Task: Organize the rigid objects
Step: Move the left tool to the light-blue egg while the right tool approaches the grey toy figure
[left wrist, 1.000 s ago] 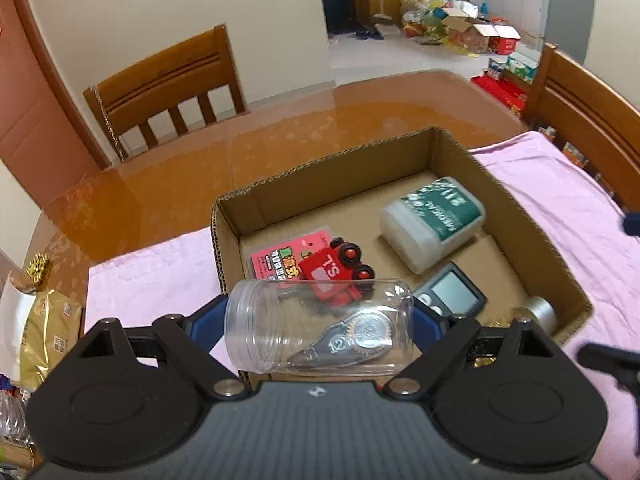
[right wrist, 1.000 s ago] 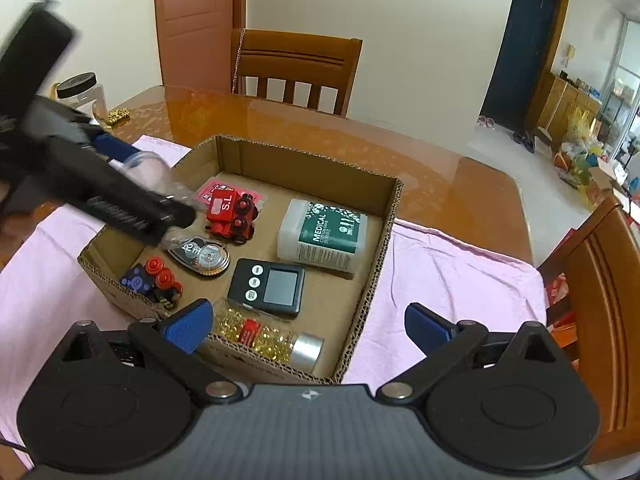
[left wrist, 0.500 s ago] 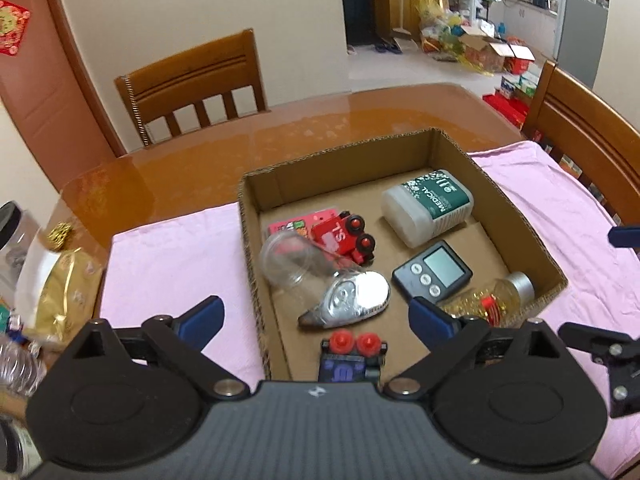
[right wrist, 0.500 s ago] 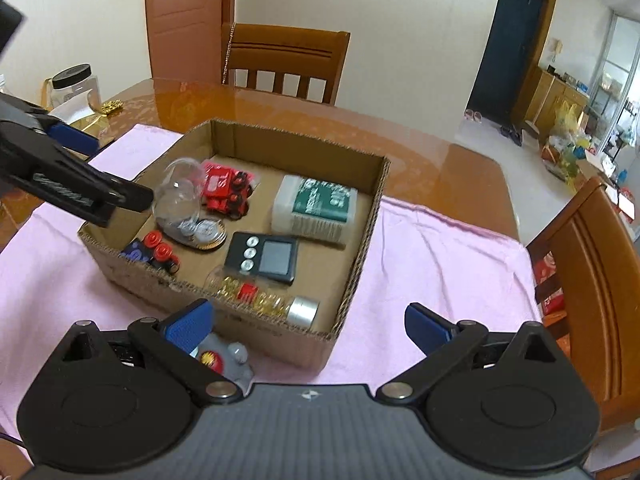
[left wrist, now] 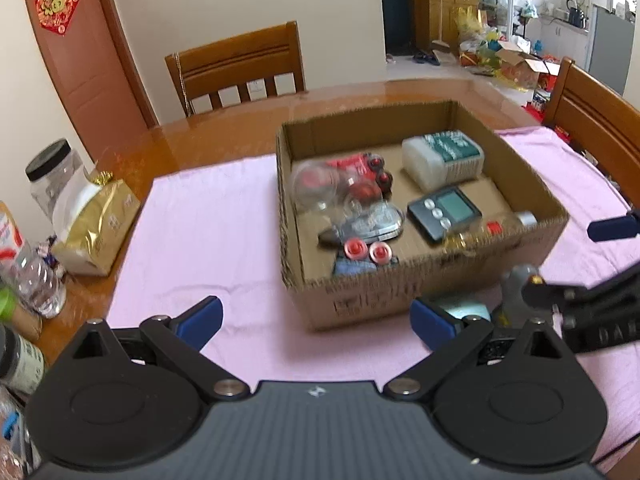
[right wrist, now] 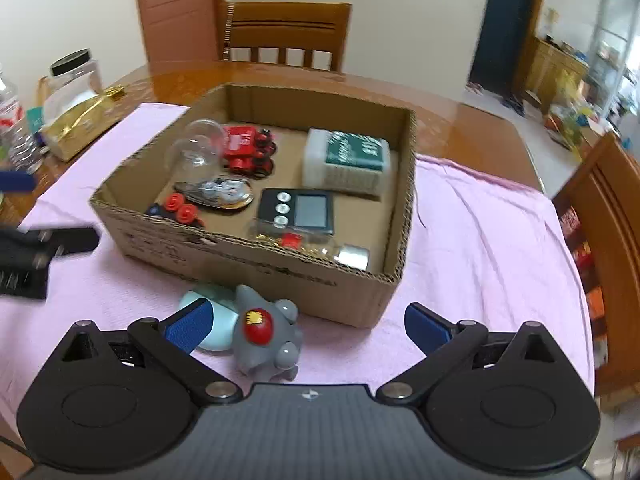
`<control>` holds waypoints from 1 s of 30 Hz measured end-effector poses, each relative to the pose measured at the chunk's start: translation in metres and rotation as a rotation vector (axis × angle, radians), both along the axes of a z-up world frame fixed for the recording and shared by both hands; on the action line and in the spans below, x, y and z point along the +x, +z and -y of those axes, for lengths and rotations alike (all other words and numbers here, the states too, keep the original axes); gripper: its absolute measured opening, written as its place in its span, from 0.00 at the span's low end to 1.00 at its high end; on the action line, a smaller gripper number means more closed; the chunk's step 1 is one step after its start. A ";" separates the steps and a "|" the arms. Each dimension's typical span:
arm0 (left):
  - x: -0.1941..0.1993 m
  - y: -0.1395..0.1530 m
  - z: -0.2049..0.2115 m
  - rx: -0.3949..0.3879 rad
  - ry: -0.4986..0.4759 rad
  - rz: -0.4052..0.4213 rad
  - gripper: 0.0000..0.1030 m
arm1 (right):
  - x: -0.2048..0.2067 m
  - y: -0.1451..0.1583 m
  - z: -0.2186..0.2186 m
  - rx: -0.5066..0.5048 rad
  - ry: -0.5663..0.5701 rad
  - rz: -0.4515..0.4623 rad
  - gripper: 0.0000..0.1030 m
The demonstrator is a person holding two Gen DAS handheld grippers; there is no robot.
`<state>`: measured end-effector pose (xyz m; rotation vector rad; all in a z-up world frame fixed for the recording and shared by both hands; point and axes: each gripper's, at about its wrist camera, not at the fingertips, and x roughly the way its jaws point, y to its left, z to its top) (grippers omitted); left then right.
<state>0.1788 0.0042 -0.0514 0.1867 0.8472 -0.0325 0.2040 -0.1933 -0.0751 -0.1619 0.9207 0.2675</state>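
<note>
**Both grippers empty outside the box, grey toy on the cloth**

In the left wrist view the grey toy [left wrist: 520,280] is half hidden behind the right gripper's arm, and the pale blue disc [left wrist: 460,308] beside it barely shows; motion blur softens the box contents. The left gripper [left wrist: 316,318] hovers over the pink cloth [left wrist: 208,240] near the cardboard box [left wrist: 400,296], jaws spread wide and empty. The right gripper [right wrist: 304,324] hangs low over the cloth, jaws released, the toy [right wrist: 264,332] between them but untouched. Only the right wrist view shows the toy whole, touching the disc [right wrist: 216,320] against the box's near wall [right wrist: 280,276]. Inside lie a clear jar [right wrist: 196,148], red toy train [right wrist: 248,148], white bottle [right wrist: 344,160] and black timer [right wrist: 298,210].
</note>
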 end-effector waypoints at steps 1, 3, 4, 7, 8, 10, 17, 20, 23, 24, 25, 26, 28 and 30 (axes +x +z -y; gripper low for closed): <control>-0.002 -0.002 0.001 -0.004 0.000 -0.006 0.97 | 0.001 -0.002 0.002 0.004 -0.014 -0.005 1.00; -0.004 -0.006 0.002 -0.021 0.002 -0.021 0.97 | 0.001 -0.006 0.007 0.004 -0.040 -0.011 1.00; -0.005 -0.008 0.002 -0.031 0.004 -0.026 0.97 | 0.001 -0.007 0.010 0.002 -0.049 -0.014 1.00; -0.008 -0.012 0.005 -0.045 -0.005 -0.038 0.97 | -0.002 -0.007 0.022 0.017 -0.079 -0.016 1.00; -0.009 -0.013 0.006 -0.043 -0.009 -0.040 0.97 | -0.002 -0.007 0.027 0.019 -0.095 -0.017 1.00; -0.010 -0.015 0.011 -0.039 -0.024 -0.047 0.97 | -0.004 -0.005 0.037 0.022 -0.123 -0.017 1.00; -0.008 -0.020 0.022 -0.048 -0.065 -0.064 0.97 | -0.012 -0.011 0.071 -0.032 -0.219 -0.030 1.00; -0.006 -0.022 0.026 -0.049 -0.081 -0.068 0.97 | -0.017 -0.013 0.082 -0.029 -0.231 -0.040 1.00; -0.002 -0.027 0.029 -0.053 -0.094 -0.083 0.97 | -0.023 -0.015 0.085 -0.012 -0.192 -0.055 1.00; 0.000 -0.030 0.031 -0.058 -0.096 -0.092 0.97 | -0.026 -0.018 0.084 -0.010 -0.171 -0.064 1.00; 0.002 -0.034 0.033 -0.064 -0.096 -0.103 0.97 | -0.029 -0.021 0.082 -0.011 -0.146 -0.073 1.00; 0.004 -0.038 0.035 -0.070 -0.097 -0.111 0.97 | -0.031 -0.026 0.079 -0.016 -0.116 -0.085 1.00; 0.009 -0.046 0.040 -0.085 -0.099 -0.133 0.97 | -0.035 -0.036 0.071 -0.038 -0.063 -0.093 1.00; 0.013 -0.055 0.047 -0.104 -0.096 -0.153 0.97 | -0.039 -0.045 0.064 -0.048 -0.015 -0.098 1.00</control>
